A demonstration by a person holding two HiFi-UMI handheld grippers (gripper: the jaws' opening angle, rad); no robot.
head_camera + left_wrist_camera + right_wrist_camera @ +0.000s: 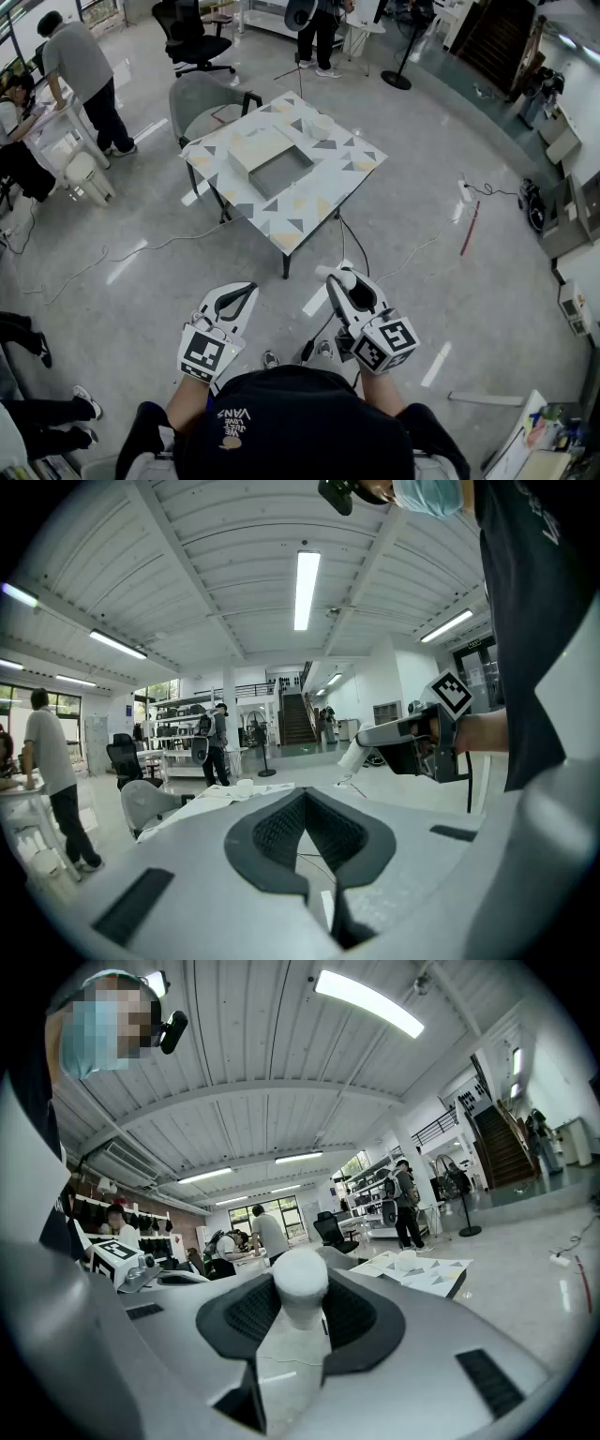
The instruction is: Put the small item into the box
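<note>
The right gripper [339, 278] pinches a small white item [300, 1286], perhaps a bottle, well apart from the open box [281, 171] on the patterned table [314, 211]. The left gripper [242, 292] has its jaws pressed together with nothing between them.

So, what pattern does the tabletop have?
The tabletop is white with grey and yellow triangles; head view shows it best.

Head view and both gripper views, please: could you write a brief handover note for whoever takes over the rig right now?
Left gripper: jaws together, nothing between them.
Right gripper: jaws closed on the small white item.
The open box sits on the patterned table, ahead of the person and well beyond both grippers.
Done: the item is in the grip.
Left: go up to the table, lower the item into the box, open the jaws.
</note>
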